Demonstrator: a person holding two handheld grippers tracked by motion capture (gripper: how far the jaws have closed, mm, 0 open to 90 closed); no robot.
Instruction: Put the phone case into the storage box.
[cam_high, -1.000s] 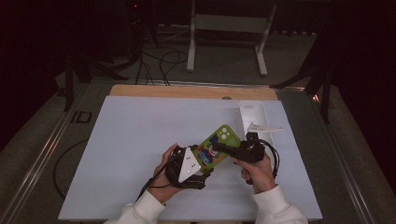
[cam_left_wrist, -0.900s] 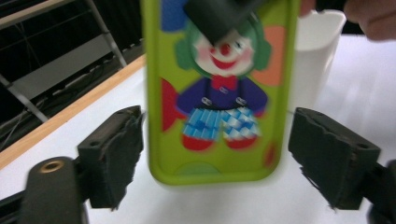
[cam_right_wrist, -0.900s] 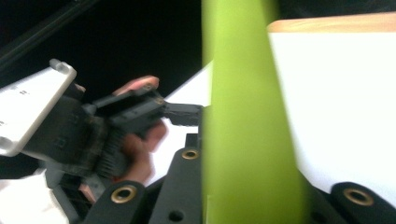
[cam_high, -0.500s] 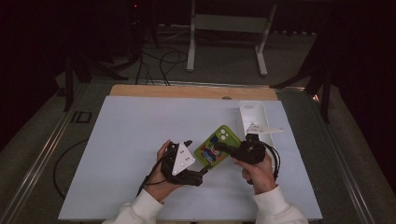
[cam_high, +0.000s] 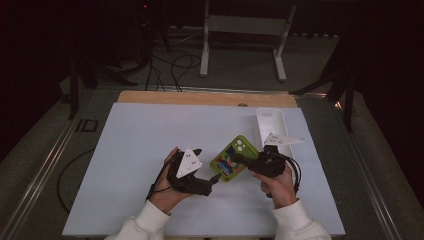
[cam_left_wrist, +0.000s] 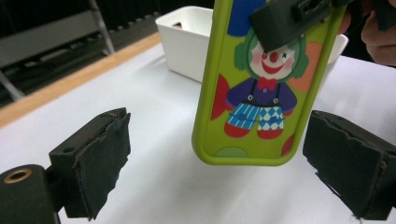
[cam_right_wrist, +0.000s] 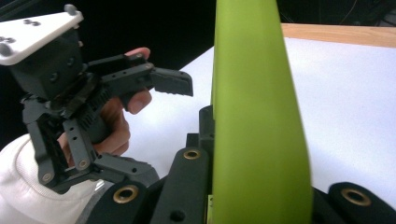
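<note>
The left gripper (cam_high: 212, 181) has just been opening; its jaws are standing apart beside the green clown phone case (cam_left_wrist: 261, 84), not touching. The right gripper (cam_high: 240, 160) is clamping the case above the table (cam_high: 150, 130) — handover looks complete.

From above, my table (cam_high: 150, 150) is evenly lit while the room behind falls to near black, and the frame looks soft and grainy. My left claw's view is bright and fairly sharp. In the right one the case (cam_right_wrist: 257, 116) is blurred, perhaps too close.
</note>
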